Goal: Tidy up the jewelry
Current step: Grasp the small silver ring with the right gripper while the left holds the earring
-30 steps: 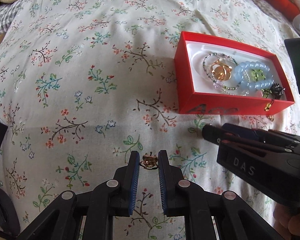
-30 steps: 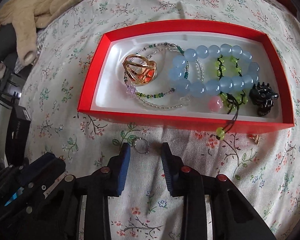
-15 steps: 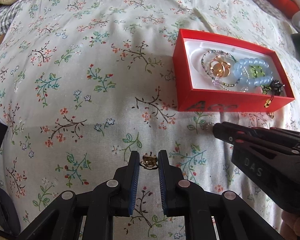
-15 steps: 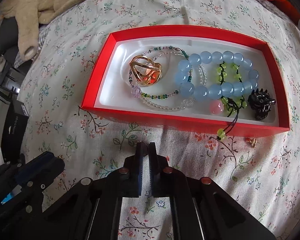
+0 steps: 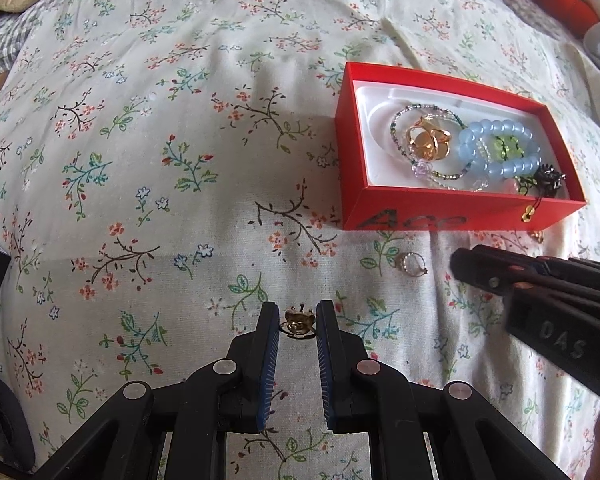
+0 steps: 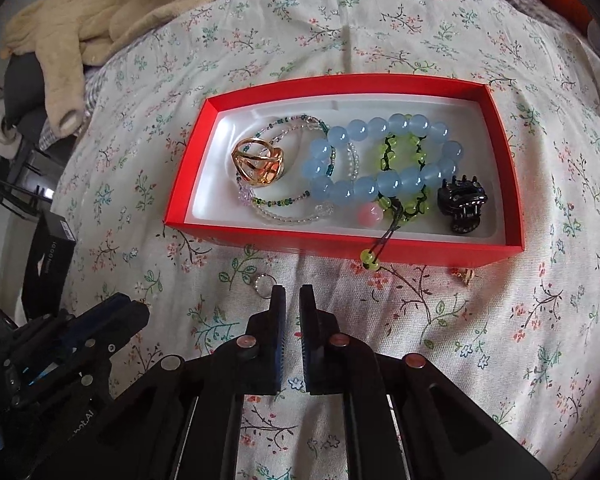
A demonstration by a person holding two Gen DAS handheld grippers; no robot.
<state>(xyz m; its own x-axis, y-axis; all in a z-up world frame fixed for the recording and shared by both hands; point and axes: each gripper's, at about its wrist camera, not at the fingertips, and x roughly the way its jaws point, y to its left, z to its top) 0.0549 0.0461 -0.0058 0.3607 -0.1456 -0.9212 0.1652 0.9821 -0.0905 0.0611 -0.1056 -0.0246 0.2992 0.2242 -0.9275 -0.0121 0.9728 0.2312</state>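
Matt floral cloth point(image 5: 180, 160), glossy beads point(image 6: 380, 184)
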